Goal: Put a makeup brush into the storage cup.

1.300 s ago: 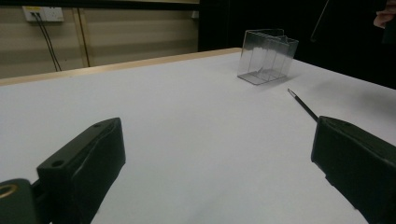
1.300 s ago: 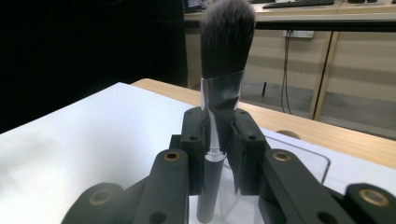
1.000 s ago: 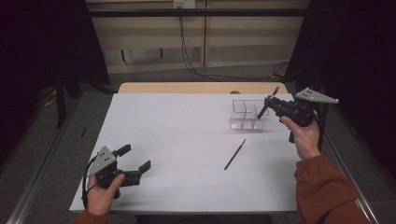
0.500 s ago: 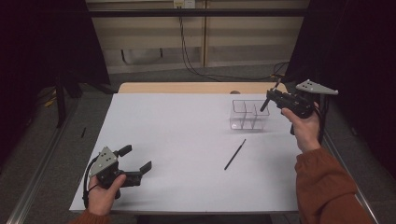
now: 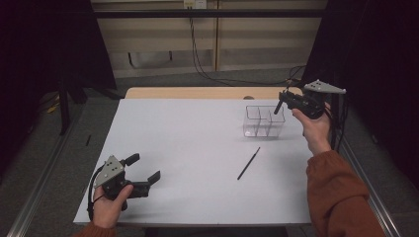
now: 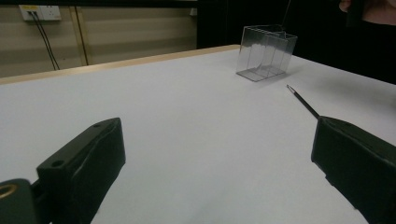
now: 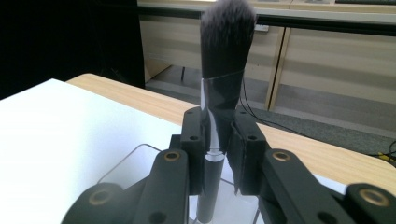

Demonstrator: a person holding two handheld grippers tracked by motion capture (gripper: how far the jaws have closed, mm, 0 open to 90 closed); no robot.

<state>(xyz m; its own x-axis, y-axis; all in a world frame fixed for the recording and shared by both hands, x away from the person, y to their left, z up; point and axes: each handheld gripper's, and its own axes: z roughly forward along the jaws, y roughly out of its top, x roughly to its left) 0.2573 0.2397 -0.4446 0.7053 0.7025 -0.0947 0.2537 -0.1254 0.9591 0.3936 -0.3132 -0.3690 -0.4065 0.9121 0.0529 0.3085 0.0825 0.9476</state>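
Right gripper view puts the right gripper [image 7: 219, 140] mid-frame, jaws clamped on a makeup brush [image 7: 226, 60] held bristles-up over the clear box [image 5: 264, 121]. Lowering it into a compartment looks next. At lower left of the high view, the left gripper [image 5: 143, 173] rests wide open.

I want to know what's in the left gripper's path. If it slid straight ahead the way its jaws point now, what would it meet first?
Probably the thin black stick lying ahead of the left gripper, towards its right-hand jaw; the clear box stands beyond. Depth is hard to judge.

The brush [image 7: 223, 70] handle's lower end is cut off by the right gripper view's bottom edge.
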